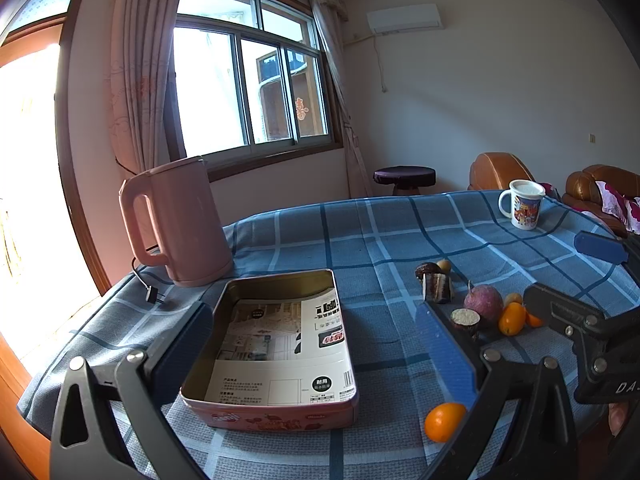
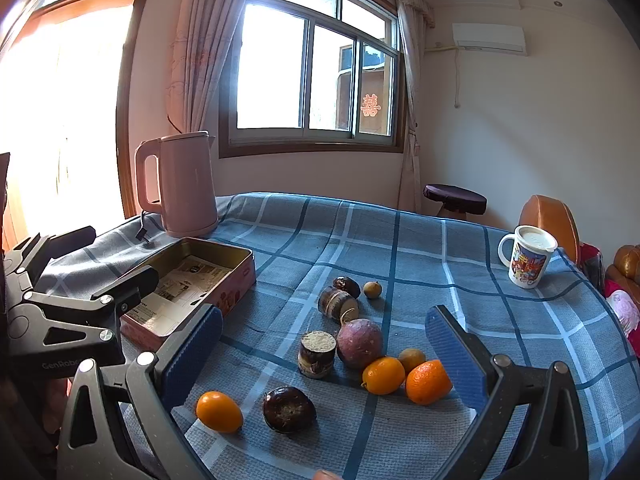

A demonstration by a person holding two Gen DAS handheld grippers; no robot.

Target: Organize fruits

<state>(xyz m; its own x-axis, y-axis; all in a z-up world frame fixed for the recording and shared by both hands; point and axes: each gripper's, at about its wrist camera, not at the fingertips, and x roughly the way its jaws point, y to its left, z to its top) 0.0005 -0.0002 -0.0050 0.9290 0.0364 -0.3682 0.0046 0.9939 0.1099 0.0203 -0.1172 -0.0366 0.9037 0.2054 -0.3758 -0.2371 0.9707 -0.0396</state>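
Left gripper (image 1: 316, 354) is held wide open, nothing grasped; its fingers (image 1: 186, 344) are spread either side of the open tin box (image 1: 280, 344), which is lined with printed paper and set beside the pink kettle (image 1: 180, 220) on the blue plaid surface (image 1: 380, 232). Right gripper (image 2: 324, 354) is also spread wide, empty, touching nothing. The fruit cluster is seen between its fingers (image 2: 456, 350): three oranges (image 2: 383, 375), a purple round fruit (image 2: 359, 342), a dark chestnut-like piece (image 2: 289, 409). A lidded mug (image 2: 530, 258) is set far right.
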